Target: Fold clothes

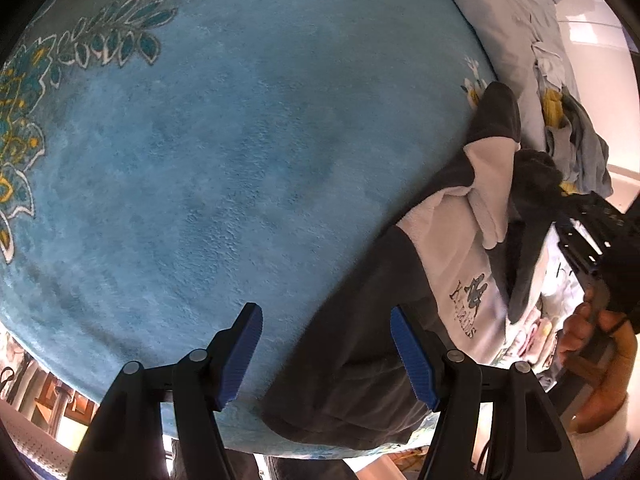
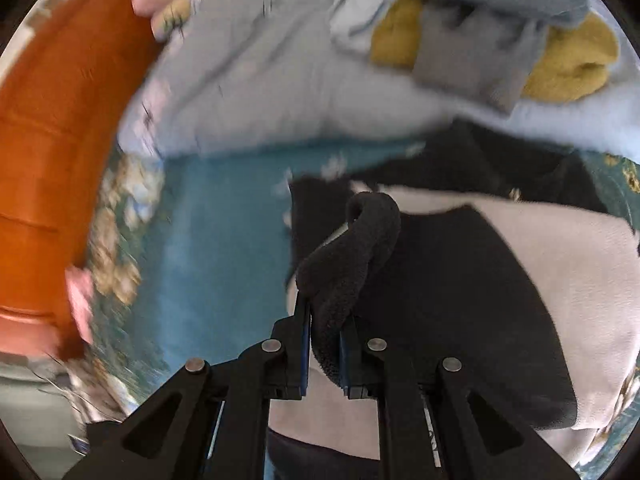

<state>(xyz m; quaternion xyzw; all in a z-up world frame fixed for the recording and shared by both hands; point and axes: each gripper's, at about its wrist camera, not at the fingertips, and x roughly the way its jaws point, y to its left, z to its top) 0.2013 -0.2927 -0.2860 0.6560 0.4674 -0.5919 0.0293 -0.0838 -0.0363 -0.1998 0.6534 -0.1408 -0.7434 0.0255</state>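
Folding barely begun: my right gripper (image 2: pixel 324 344) clamps a dark fleece sleeve (image 2: pixel 360 248) of the grey-and-cream sweatshirt (image 1: pixel 452 280) lying crumpled on the blue blanket (image 1: pixel 240 140), my left gripper (image 1: pixel 326 356) gaping empty, unfolded laundry pile (image 2: pixel 480 32) waiting beyond.

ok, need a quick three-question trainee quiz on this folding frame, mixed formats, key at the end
1. True or false: the left gripper is clamped on the sweater.
2. What does the right gripper hold?
A. a yellow towel
B. a dark fuzzy part of the sweater
C. nothing
3. Fill in: the sweater lies on a ____ blanket with a leaf pattern.

Key
1. False: its jaws stand open, with a dark part of the sweater and bare blanket below them.
2. B: the jaws are shut on the dark fleece, which loops up above the fingertips.
3. blue
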